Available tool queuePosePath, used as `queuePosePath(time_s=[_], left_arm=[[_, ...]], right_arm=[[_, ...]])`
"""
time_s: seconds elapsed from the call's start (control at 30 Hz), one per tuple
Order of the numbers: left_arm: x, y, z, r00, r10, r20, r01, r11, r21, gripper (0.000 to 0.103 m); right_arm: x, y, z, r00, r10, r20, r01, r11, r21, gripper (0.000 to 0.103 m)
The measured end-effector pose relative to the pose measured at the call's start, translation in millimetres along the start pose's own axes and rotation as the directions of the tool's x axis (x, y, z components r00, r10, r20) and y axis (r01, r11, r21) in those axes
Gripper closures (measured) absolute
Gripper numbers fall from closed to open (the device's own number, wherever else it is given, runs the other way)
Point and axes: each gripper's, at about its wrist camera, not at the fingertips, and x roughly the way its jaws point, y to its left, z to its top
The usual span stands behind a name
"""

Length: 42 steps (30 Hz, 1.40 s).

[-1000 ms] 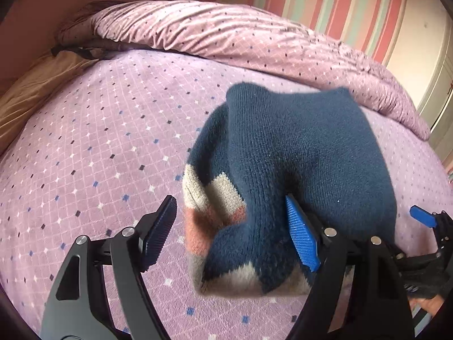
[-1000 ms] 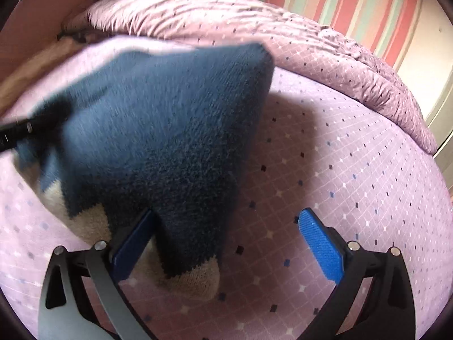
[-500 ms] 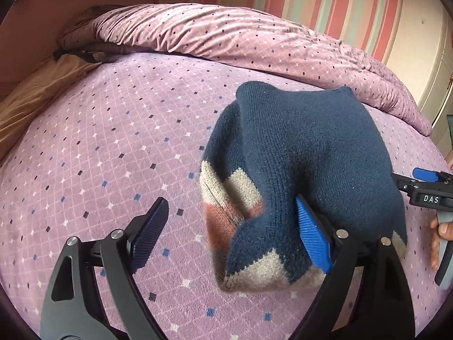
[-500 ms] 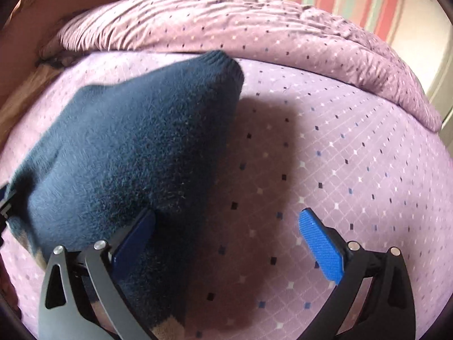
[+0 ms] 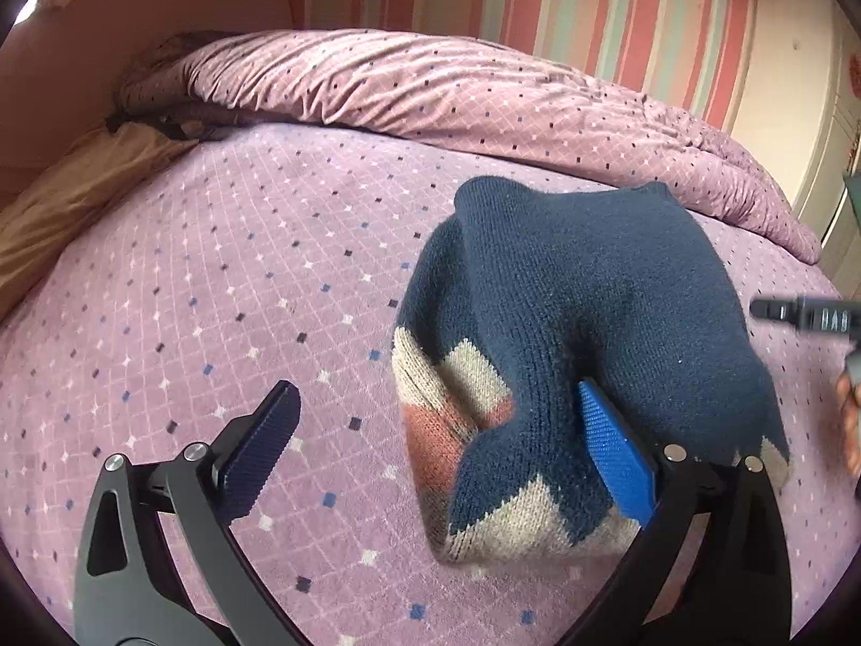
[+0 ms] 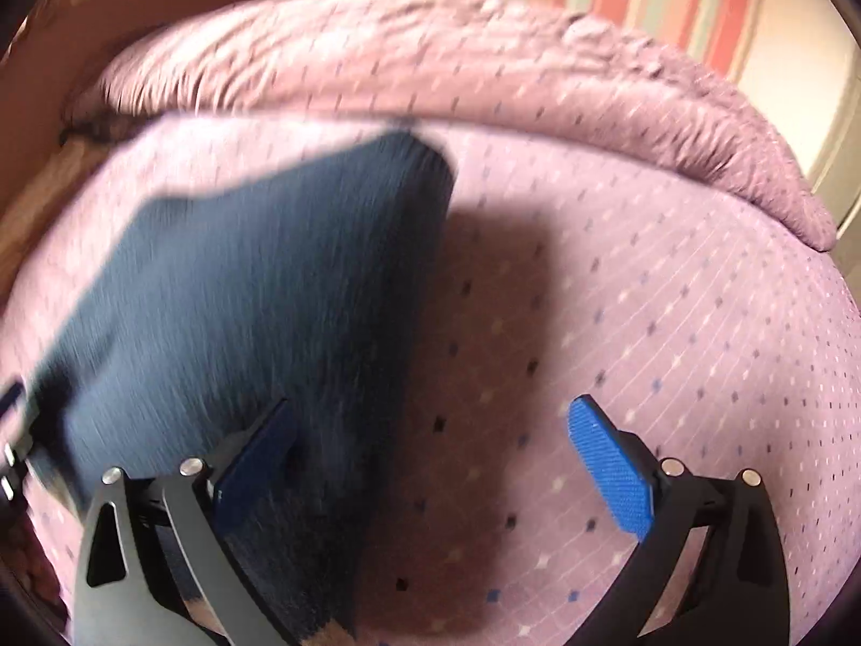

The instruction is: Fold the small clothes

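Jaws of left gripper (image 5: pixel 438 452) just opened wide, right gripper (image 6: pixel 433 457) spread, navy sweater (image 5: pixel 581 334) draped over both, hem nearest.

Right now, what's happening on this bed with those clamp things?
A person is folding a small navy knit garment on the purple bedspread, with a two-finger gripper in each hand. The left gripper has just been opening, and the knit drapes over one finger, unpinched. The right gripper is open too.
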Motion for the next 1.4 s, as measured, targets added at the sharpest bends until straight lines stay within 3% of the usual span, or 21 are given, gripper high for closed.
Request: queuePosePath(time_s=[0.2,0.3,0.43,0.5,0.73,0.8,0.9,1.03,1.1,1.2,1.3,1.4], left_arm=[[-7,-1,0,1.0,0.01,0.03,-0.011,0.999,0.052,0.003],[5,-1,3,1.0,-0.012,-0.003,0.012,0.999,0.048,0.003],[26,1,7,0.998,-0.04,-0.057,0.04,0.999,0.004,0.003],[28,0,9,0.996,-0.043,-0.073,0.044,0.999,0.0,0.003],[4,9,1,0.997,-0.028,-0.069,0.031,0.999,0.031,0.003],[-10,14,0,0.999,-0.031,-0.038,0.03,1.0,-0.006,0.003],[-24,16,-3,1.0,0.026,-0.002,-0.026,1.0,0.0,0.004],[-1,18,-15,0.993,0.064,-0.1,-0.064,0.998,0.006,0.003],[7,24,-16,0.992,0.038,-0.124,-0.041,0.999,-0.028,0.003],[9,41,-10,0.984,-0.093,-0.153,0.067,0.984,-0.163,0.007],[1,55,-5,0.941,-0.3,-0.154,0.246,0.923,-0.296,0.007],[-5,48,-4,0.894,-0.413,-0.175,0.348,0.884,-0.311,0.006]], right_arm=[[26,6,32,0.999,-0.042,-0.033,0.042,0.999,0.022,0.002],[51,13,35,0.993,-0.077,-0.089,0.078,0.997,0.007,0.002],[62,18,35,0.989,-0.126,-0.084,0.123,0.992,-0.035,0.002],[53,11,36,0.991,-0.099,-0.086,0.1,0.995,0.001,0.002],[-16,-7,3,0.999,-0.007,0.044,0.007,1.0,0.011,0.002],[-28,-11,-10,0.999,0.003,0.052,-0.004,1.0,0.008,0.002],[-38,-11,-24,0.999,0.012,0.048,-0.011,1.0,-0.011,0.002],[-39,-6,-31,0.999,0.026,0.031,-0.026,0.999,-0.022,0.002],[-35,-3,-33,0.997,0.077,0.008,-0.077,0.997,-0.002,0.002],[-27,-8,-35,0.982,0.183,-0.036,-0.18,0.98,0.083,0.002],[-25,-8,-42,0.974,0.219,-0.056,-0.213,0.972,0.094,0.002],[-23,-7,-49,0.971,0.231,-0.069,-0.224,0.97,0.089,0.002]])
